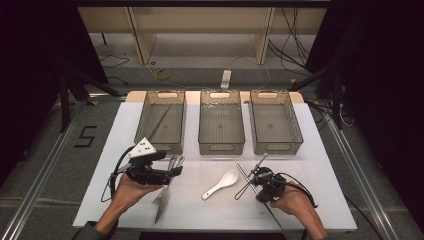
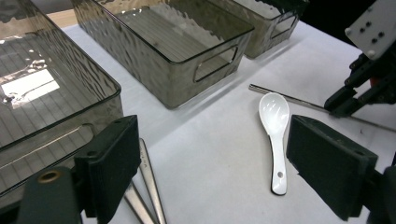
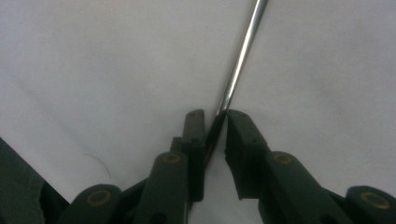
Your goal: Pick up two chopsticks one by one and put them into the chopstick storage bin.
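Observation:
My right gripper (image 1: 256, 175) rests low on the white table at the right, and its jaws are shut on a thin metal chopstick (image 3: 240, 60) that runs away from the fingertips (image 3: 215, 119). A second chopstick (image 1: 241, 191) crosses it. The white ceramic spoon (image 1: 222, 183) lies mid-table between the hands. My left gripper (image 1: 177, 171) hovers open at the left, above the handles of a fork and knife (image 2: 149, 186). The spoon (image 2: 275, 126) lies ahead of its wide-apart jaws (image 2: 212, 158), nothing between them.
Three clear grey bins stand in a row at the back: left (image 1: 142, 120), middle (image 1: 221, 145) and right (image 1: 276, 146). A long thin utensil (image 1: 161, 120) lies in the left bin. Fork and knife (image 1: 161, 200) lie near the front left edge.

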A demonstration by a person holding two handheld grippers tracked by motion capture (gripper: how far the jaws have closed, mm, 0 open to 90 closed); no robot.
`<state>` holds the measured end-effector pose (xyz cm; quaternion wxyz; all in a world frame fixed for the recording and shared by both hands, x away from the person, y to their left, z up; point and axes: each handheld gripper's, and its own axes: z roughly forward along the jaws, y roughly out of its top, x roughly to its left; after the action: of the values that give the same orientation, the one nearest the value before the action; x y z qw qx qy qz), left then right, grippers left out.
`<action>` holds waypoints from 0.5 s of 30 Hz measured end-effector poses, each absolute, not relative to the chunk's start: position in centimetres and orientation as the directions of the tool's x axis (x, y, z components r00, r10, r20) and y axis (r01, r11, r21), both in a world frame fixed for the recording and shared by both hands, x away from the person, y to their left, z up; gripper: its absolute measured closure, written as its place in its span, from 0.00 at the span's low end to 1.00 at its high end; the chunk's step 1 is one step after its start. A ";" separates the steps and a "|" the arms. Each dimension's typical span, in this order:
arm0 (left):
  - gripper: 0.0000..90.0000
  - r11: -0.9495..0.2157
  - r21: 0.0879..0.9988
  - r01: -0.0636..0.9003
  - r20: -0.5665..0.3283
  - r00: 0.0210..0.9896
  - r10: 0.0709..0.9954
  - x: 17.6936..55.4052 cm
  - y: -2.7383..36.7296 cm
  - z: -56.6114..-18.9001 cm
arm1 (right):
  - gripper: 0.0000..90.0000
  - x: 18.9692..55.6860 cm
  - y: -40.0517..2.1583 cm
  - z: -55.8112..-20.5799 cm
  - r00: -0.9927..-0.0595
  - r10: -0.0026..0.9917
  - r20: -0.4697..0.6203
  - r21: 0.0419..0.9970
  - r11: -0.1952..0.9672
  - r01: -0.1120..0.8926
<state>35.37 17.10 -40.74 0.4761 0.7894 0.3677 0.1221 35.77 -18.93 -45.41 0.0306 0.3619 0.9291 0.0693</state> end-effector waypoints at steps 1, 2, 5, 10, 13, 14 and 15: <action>0.19 -0.274 0.842 0.464 -0.159 0.700 0.696 35.4 17.1 -40.8 | 0.88 35.8 -19.0 -45.4 -0.737 0.676 -0.004 0.150 0.729 0.667; 0.19 -0.275 0.843 0.462 -0.157 0.700 0.696 35.3 17.0 -40.8 | 0.89 35.9 -19.0 -45.4 -0.737 0.675 -0.004 0.151 0.729 0.667; 0.19 -0.284 0.840 0.462 -0.151 0.703 0.695 35.3 16.9 -40.8 | 0.91 35.9 -18.9 -45.4 -0.733 0.680 -0.010 0.146 0.727 0.671; 0.19 -0.291 0.840 0.457 -0.144 0.706 0.694 35.2 16.9 -40.8 | 0.95 36.2 -18.8 -45.4 -0.726 0.688 -0.008 0.128 0.721 0.681; 0.19 -0.301 0.838 0.455 -0.139 0.711 0.690 35.2 16.8 -40.7 | 0.96 36.4 -18.7 -45.4 -0.720 0.694 -0.010 0.116 0.716 0.688; 0.19 -0.302 0.837 0.456 -0.139 0.711 0.689 35.2 16.8 -40.8 | 0.96 36.3 -18.6 -45.4 -0.718 0.696 -0.013 0.109 0.715 0.691; 0.19 -0.304 0.836 0.456 -0.138 0.712 0.689 35.2 16.8 -40.8 | 0.96 36.4 -18.5 -45.4 -0.723 0.691 -0.018 0.110 0.720 0.686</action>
<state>35.21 16.78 -40.75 0.4683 0.7979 0.3586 0.1243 36.36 -18.54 -45.37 0.0289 0.3713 0.9268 0.0478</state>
